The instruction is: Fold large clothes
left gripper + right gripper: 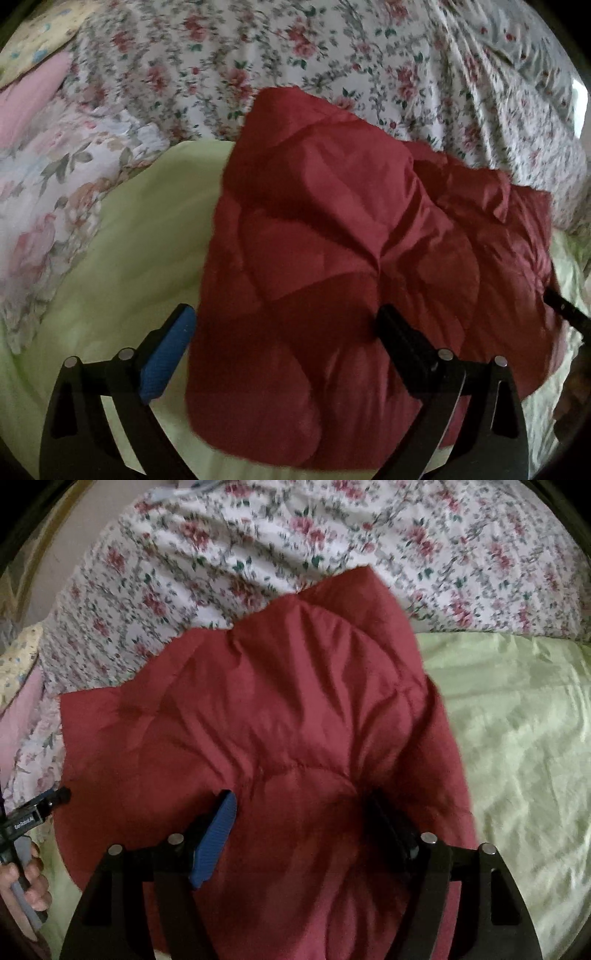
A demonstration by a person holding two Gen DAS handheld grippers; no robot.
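Both the left gripper (288, 332) and right gripper (303, 819) spread their fingers wide, straddling folds of the red quilted jacket (332, 229) without clamping it.

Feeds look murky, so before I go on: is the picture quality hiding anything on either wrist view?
Left wrist: dim, floral sheet motion-blurred, window glare at right edge. Right wrist: red jacket in deep shadow near the right tool, fisheye bends the green bedding.
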